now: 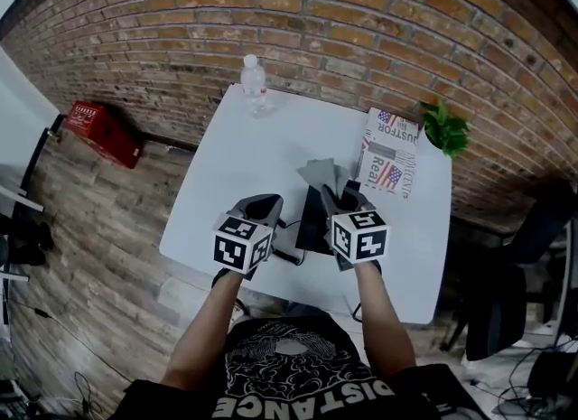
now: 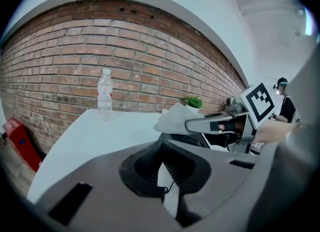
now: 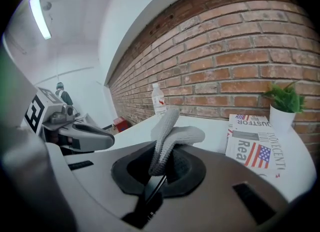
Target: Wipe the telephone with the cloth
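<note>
- On the white table point(image 1: 262, 138), close to the person's body, the dark telephone point(image 1: 313, 219) lies between the two handheld grippers.
- Right gripper point(image 3: 164, 152): its jaws are clamped on a grey knitted cloth point(image 3: 172, 136), which stands up out of them in a fold.
- Left gripper point(image 2: 161, 145): its jaws are closed together with nothing between them, beside the telephone.
- Progress, as I judge it: the cloth is picked up and held above the telephone. No contact is visible, so the wiping appears not yet done.
</note>
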A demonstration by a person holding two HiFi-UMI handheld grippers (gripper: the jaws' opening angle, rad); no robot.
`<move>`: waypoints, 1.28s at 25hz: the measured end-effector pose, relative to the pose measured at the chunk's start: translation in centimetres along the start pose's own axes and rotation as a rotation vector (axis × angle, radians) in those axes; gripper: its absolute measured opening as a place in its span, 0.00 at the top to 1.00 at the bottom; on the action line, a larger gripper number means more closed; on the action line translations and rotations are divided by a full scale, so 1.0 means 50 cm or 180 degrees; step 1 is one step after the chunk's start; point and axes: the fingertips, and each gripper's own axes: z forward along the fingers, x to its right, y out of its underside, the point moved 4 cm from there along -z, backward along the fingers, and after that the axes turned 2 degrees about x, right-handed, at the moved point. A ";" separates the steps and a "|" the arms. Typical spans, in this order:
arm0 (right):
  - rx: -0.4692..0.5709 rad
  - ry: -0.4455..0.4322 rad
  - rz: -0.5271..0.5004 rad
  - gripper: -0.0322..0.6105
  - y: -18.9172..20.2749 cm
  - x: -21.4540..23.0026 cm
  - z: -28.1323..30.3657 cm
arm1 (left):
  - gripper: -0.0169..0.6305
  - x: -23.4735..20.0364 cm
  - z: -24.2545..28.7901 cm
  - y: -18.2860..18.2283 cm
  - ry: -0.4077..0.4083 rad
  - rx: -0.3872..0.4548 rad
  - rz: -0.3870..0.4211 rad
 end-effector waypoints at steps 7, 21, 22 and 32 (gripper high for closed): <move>-0.0101 0.0222 -0.0003 0.93 0.038 -0.026 0.010 | 0.96 -0.015 -0.020 0.005 0.0198 -0.0001 0.0150; -0.0140 0.0523 0.0211 0.93 0.089 -0.075 -0.005 | 0.96 -0.039 -0.066 0.023 0.0444 -0.0016 0.0261; -0.0142 0.0552 0.0237 0.93 0.095 -0.078 -0.008 | 0.96 -0.038 -0.067 0.024 0.0475 -0.0018 0.0278; -0.0201 0.0710 0.0351 0.93 0.147 -0.107 -0.037 | 0.96 -0.016 -0.083 0.045 0.0682 -0.0067 0.0390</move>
